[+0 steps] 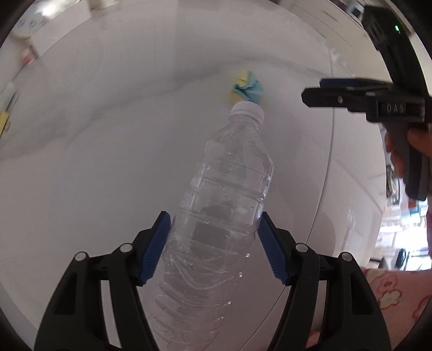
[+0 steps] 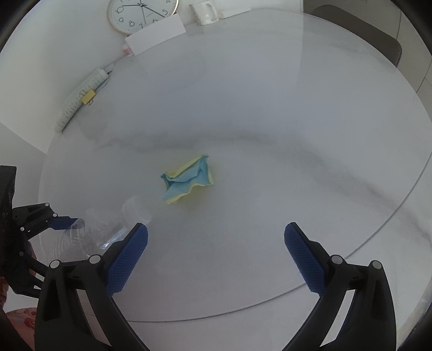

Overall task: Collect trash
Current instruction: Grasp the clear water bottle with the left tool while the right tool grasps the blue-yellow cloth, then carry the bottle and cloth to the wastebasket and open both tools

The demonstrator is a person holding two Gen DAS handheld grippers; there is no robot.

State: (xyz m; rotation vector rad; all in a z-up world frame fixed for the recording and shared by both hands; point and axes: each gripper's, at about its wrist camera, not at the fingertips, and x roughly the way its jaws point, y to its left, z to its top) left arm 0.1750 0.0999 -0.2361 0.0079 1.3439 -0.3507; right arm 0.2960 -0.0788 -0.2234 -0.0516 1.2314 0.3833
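Only one clear plastic bottle (image 1: 224, 194) sits clamped in the left tongs (image 1: 213, 243). One crumpled blue-and-yellow paper (image 2: 188, 179) lies at twelve o'clock from the released right tongs (image 2: 216, 256). Round white bench (image 2: 270, 108), one wall clock (image 2: 141, 14) beyond.

left gripper (image 1: 213, 237): two black plastic arms shaped like a fork, with cut-out holes in them
left pads (image 1: 154, 249): blue, with little ridges like a comb
right gripper (image 2: 216, 256): the same black arms, thick and curved
right pads (image 2: 127, 259): blue and bumpy, with tiny dots all over
screws: round silver ones on each arm joint
letters: "DAS" in raised letters on the right gripper's black body
light: a tiny green dot on the black box on top
handle: grey
clothes (image 1: 391, 291): pink cloth with pale flower shapes
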